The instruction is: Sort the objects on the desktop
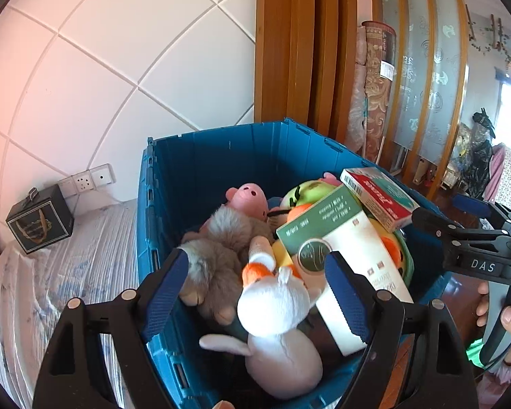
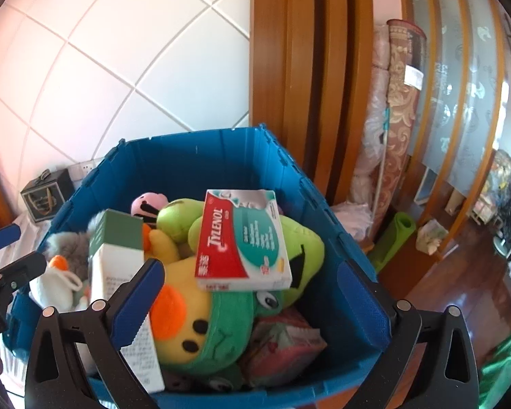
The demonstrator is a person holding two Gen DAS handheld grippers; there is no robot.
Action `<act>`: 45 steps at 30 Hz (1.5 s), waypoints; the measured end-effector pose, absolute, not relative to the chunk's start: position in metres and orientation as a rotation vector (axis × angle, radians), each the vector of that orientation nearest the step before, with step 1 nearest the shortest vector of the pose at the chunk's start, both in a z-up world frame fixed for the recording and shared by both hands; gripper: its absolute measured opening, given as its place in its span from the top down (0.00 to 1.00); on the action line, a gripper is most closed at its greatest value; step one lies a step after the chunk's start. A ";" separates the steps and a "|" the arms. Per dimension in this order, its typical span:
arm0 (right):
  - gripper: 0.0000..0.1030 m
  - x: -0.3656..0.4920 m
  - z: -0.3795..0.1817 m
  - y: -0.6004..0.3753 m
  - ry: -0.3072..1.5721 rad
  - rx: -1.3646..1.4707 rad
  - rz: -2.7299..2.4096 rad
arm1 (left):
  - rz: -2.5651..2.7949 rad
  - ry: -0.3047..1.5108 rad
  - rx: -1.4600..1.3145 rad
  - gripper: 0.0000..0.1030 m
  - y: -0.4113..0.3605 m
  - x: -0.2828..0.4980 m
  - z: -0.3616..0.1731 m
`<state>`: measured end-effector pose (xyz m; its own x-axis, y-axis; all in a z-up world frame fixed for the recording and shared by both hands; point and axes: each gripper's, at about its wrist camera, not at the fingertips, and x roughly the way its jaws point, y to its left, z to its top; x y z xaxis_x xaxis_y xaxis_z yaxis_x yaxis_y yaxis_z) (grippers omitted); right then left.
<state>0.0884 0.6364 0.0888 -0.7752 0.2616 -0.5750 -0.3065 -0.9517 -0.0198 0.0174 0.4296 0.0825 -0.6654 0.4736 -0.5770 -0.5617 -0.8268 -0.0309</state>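
Both the left gripper (image 1: 255,289) and the right gripper (image 2: 252,296) hang over the deep blue plastic crate (image 2: 201,151) with jaws spread wide and nothing between the pads, so the step in hand looks like drawing clear after a drop. The red-and-teal cardboard medicine box (image 2: 243,238) lies flat on the green plush toy (image 2: 306,248) toward the crate's right wall, and the tall green-and-white carton (image 1: 337,252) leans over the toys at mid-crate, beside the white plush duck (image 1: 272,303) by the near rim. To do it well, I would lift both grippers straight up over the near rim, keeping the open fingers off the loosely perched boxes.
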 end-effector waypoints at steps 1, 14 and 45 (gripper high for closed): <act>0.00 0.093 0.088 0.634 0.108 -0.845 2.694 | 2.433 0.199 -0.782 0.20 0.427 0.020 0.081; 0.00 0.120 0.067 0.601 0.069 -0.828 2.644 | 2.427 0.253 -0.752 0.20 0.424 0.049 0.071; 0.00 0.120 0.064 0.605 0.110 -0.814 2.668 | 2.451 0.257 -0.741 0.20 0.425 0.055 0.071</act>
